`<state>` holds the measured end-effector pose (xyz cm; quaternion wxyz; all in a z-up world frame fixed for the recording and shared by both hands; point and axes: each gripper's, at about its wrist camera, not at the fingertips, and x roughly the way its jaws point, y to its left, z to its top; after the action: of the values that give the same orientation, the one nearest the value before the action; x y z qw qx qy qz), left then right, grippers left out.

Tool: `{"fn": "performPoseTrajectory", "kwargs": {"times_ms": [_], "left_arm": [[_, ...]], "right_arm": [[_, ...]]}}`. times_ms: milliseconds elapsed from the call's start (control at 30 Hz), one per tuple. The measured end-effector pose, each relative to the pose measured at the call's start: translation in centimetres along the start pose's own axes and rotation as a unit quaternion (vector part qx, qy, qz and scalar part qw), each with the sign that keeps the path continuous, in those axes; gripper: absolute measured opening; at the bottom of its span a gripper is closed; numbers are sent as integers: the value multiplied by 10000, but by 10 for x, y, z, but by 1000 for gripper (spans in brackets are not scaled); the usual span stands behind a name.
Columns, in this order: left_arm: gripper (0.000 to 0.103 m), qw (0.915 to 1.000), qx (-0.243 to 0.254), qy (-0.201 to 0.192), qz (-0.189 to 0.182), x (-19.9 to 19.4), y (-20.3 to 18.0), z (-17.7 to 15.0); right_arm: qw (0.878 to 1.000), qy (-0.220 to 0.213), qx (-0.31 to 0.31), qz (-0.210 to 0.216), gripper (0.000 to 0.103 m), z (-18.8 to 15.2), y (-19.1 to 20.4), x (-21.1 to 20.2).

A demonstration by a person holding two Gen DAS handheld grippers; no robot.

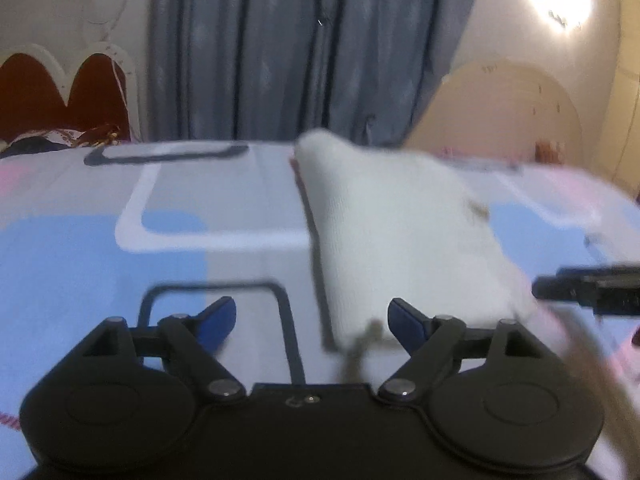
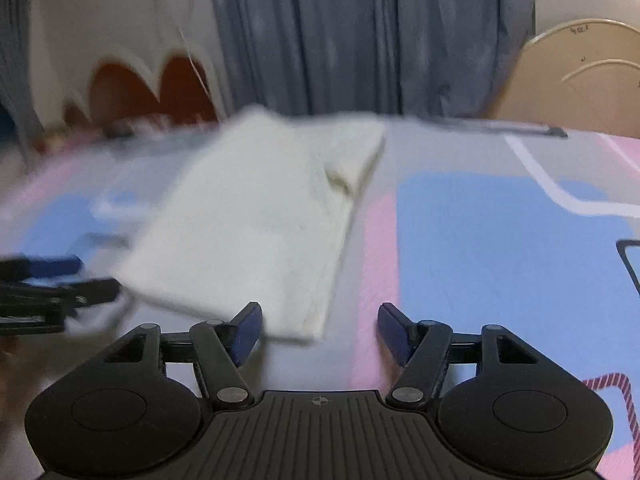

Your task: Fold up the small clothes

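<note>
Lying flat on the patterned blue, pink and grey bedsheet (image 2: pixel 500 220) is 1 small white knitted cloth garment (image 2: pixel 260 216), already doubled into a rough rectangle with a turned-over corner at its far right.

Item 1, right gripper (image 2: pixel 320 330): jaws spread wide, nothing held. The garment's near corner is found just ahead of its left blue finger pad (image 2: pixel 248 330), apparently apart from it; blur prevents certainty.

Item 2, left gripper (image 1: pixel 312 324): jaws spread wide, nothing held. The garment (image 1: pixel 400 240) is placed ahead and to the right, its near edge just beside the right blue pad (image 1: pixel 408 326). A darker loose strand at that edge is too blurred to identify.

Progress, as judged: at least 1 fold appears completed and the cloth released. Remaining work is thought to be a final halving or squaring of edges, or removal to a pile; no other garments are shown for certain.

Background: grey-blue pleated curtain (image 1: pixel 280 48) beyond the bed.
</note>
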<state>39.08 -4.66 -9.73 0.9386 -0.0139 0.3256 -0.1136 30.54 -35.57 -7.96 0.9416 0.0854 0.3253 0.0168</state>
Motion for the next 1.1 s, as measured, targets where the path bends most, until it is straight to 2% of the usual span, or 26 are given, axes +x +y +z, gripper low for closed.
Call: {"fn": "performPoseTrajectory", "kwargs": {"times_ms": [33,67,133,200,333,400,500,533,633,733,767,867,933,1100], "left_arm": [[84,9999,-115,-20,-45,2,3,6],[84,9997,-225,-15,-129,6,5,11],[84,9986,-416,8,-319,17,7,21],[81,9971,-569,128,-491,33,9,27],[78,9947,-706,329,-673,63,10,37],[78,9923,-820,433,-819,79,13,42],[78,9848,-1080,752,-1135,102,18,44],[79,9834,-1173,731,-1177,107,20,45],[79,9785,-1416,713,-1322,119,26,50],[79,9714,-1686,745,-1498,130,30,53],[79,9707,-1683,784,-1524,134,30,52],[79,9791,-1251,826,-1372,137,18,57],[74,9813,-1113,864,-1309,139,11,60],[67,9810,-1079,965,-1290,142,10,64]], "right_arm": [[10000,-96,16,-17,60,4,-1,-2],[9998,-184,61,3,51,8,-2,-1],[9988,-247,384,148,47,18,-11,4],[9965,-287,715,326,47,27,-21,15],[9901,-225,1322,408,47,44,-45,41],[9823,-138,1770,605,47,51,-63,54],[9651,26,2346,1165,48,56,-84,75],[9613,9,2445,1272,48,58,-88,77],[9568,53,2634,1227,48,59,-96,91],[9509,251,2740,1417,48,57,-100,104],[9515,259,2698,1455,48,57,-99,106],[9604,269,2437,1324,48,64,-88,108],[9663,297,2234,1245,48,68,-81,111],[9702,312,2089,1187,42,65,-73,114]]}}
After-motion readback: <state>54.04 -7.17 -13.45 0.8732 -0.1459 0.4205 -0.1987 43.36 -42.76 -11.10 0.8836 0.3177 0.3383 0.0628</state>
